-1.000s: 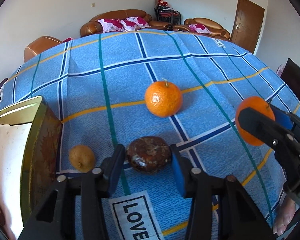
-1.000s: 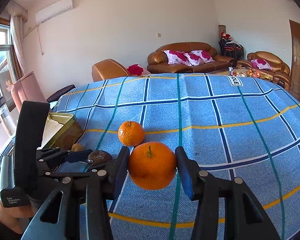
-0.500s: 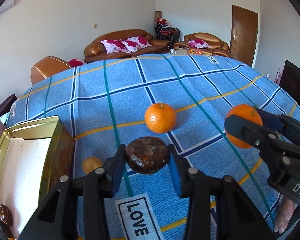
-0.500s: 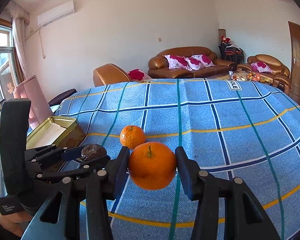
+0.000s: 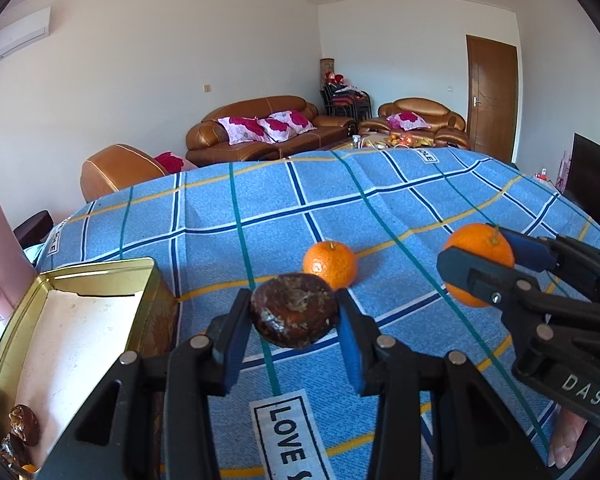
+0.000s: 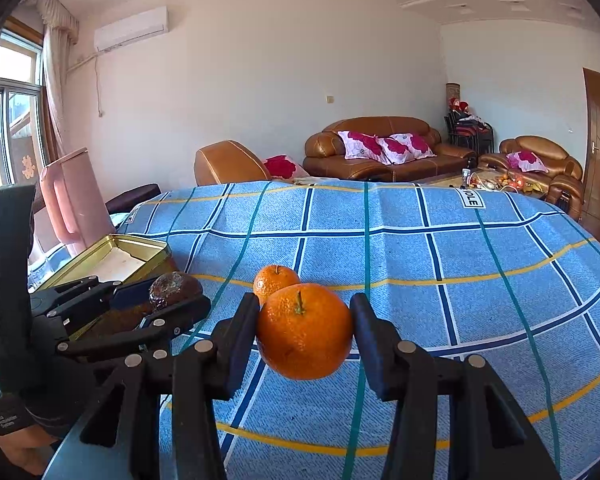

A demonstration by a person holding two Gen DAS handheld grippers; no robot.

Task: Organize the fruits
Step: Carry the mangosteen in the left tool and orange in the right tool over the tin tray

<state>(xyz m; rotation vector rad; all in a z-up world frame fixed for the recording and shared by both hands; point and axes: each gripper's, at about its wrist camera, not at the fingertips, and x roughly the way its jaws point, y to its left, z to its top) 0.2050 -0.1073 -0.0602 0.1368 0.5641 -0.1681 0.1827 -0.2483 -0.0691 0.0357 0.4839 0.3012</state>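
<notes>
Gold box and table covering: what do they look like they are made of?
The gold box looks like thin sheet metal, probably tin: shiny brassy walls with a rolled rim and mirror-like glints; its pale floor could be paper or a liner, unclear. The table covering looks like woven fabric, matte, with visible twill texture, creases and a stitched-looking printed label.

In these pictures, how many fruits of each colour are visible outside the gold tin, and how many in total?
Orange: 2 (lying orange, lifted orange)
Dark brown: 1 (dark brown fruit)
Total: 3
</notes>
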